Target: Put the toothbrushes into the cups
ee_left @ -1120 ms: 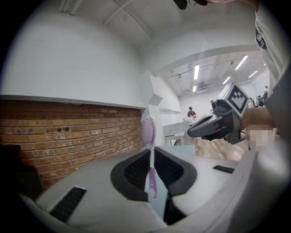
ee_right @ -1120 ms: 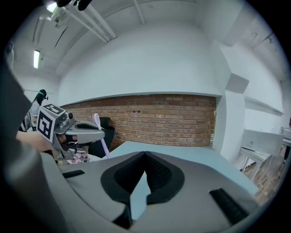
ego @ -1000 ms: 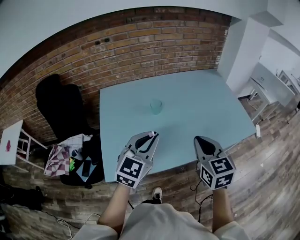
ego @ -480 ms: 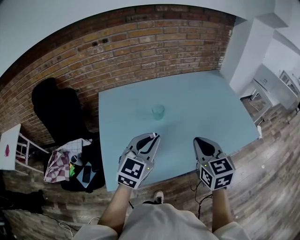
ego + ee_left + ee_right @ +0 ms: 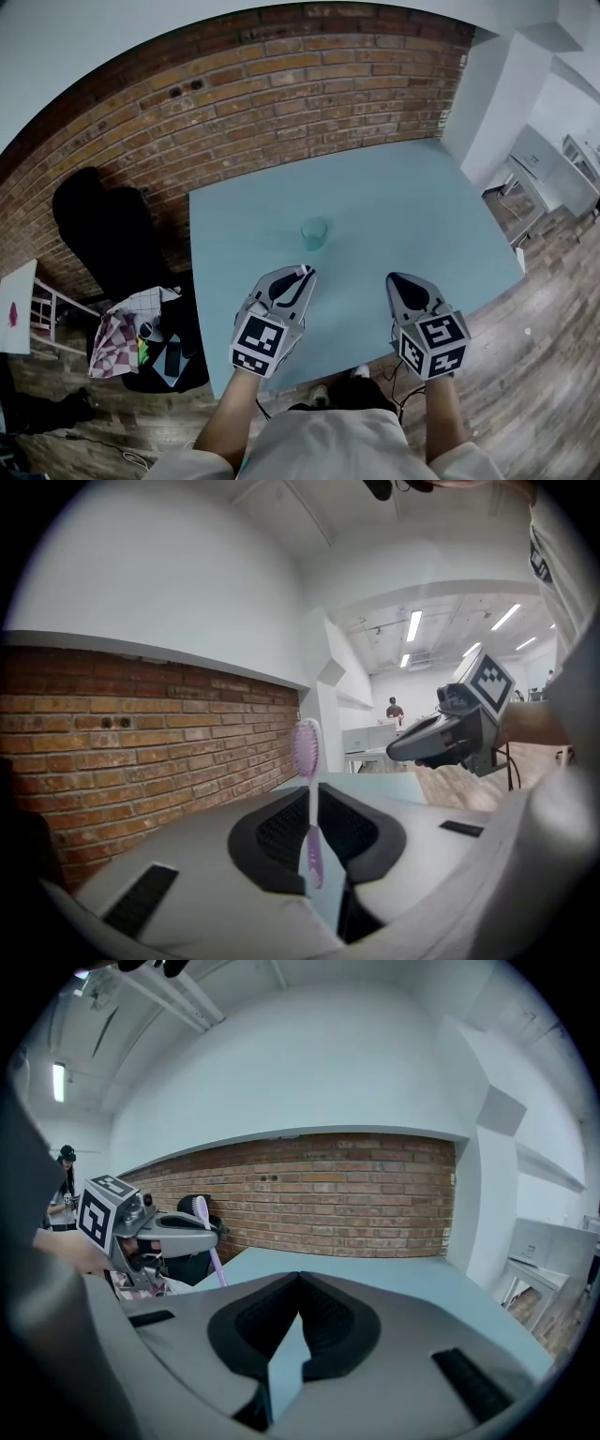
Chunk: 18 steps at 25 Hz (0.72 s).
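A translucent green cup stands alone near the middle of the light blue table. My left gripper hovers over the table's front part, just short of the cup, shut on a purple toothbrush. The brush stands upright between the jaws, bristle head up. My right gripper is level with it to the right, shut with nothing in it; in the right gripper view its jaws meet at the tip. The right gripper view also shows the left gripper with the toothbrush.
A brick wall runs along the table's far edge. To the left are a black chair, a heap of cloth and bags on the floor and a white stool. A white column stands at the right.
Both grippers have moved forward together over the table's front edge. The cup now lies nearer the left gripper's tips. Neither gripper's jaws changed.
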Available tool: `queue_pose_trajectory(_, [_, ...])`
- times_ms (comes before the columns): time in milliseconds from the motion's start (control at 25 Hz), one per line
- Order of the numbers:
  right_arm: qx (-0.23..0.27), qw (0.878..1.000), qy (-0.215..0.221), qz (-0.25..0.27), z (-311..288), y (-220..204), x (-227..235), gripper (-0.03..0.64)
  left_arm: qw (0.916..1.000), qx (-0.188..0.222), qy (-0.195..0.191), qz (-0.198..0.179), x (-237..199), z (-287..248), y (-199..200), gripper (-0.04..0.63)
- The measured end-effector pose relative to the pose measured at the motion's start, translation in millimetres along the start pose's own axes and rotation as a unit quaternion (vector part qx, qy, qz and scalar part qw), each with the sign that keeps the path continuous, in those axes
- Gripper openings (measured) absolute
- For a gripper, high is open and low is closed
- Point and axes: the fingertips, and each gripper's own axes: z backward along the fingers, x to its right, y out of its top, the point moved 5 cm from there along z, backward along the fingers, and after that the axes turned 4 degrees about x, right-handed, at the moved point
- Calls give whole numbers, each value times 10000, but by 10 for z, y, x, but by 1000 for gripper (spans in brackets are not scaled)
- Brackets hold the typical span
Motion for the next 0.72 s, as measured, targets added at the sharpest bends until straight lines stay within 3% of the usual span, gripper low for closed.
queue_pose_trajectory(720, [-292,9987,420,22,-842,-28,557,-3,9989,-148,397,221,-588,-1035,-127,49])
